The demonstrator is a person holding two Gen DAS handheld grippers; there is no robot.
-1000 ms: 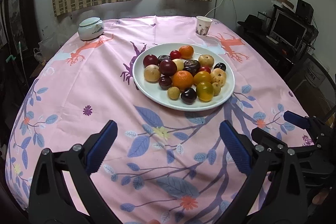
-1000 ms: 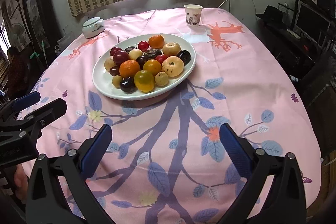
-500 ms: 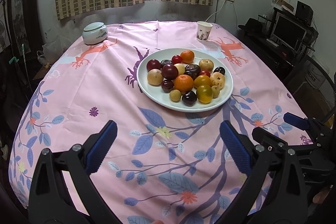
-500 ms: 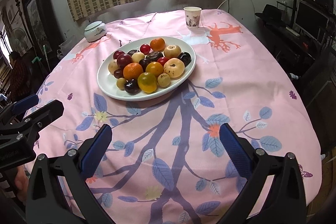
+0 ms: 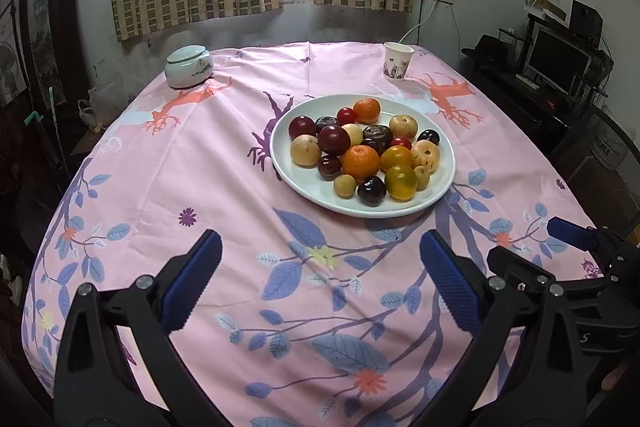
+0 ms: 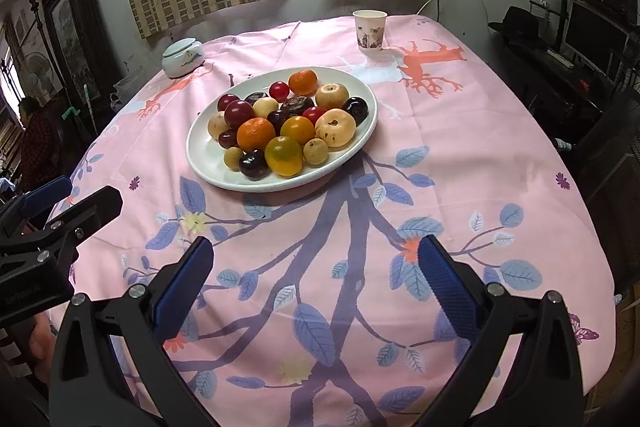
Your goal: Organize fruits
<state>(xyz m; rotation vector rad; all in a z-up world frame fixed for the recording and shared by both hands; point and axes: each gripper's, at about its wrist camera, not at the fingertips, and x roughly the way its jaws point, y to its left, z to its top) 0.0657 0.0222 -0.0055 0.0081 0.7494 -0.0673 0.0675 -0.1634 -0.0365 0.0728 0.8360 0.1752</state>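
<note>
A white oval plate (image 5: pixel 442 187) holds several fruits: oranges (image 5: pixel 361 160), dark plums (image 5: pixel 334 139), pale round fruits and a yellow-green one (image 5: pixel 401 182). It also shows in the right wrist view (image 6: pixel 208 163). My left gripper (image 5: pixel 320 279) is open and empty, above the tablecloth well short of the plate. My right gripper (image 6: pixel 316 279) is open and empty, also short of the plate. Each gripper shows at the edge of the other's view.
A pink leaf-patterned cloth (image 5: pixel 224 163) covers the table. A lidded white ceramic jar (image 5: pixel 188 65) stands at the far left and a paper cup (image 5: pixel 397 61) at the far right. A desk with a monitor (image 5: pixel 556 59) is to the right.
Both grippers have drawn back and risen from the plate, which now looks smaller and farther. Both stay open and empty.
</note>
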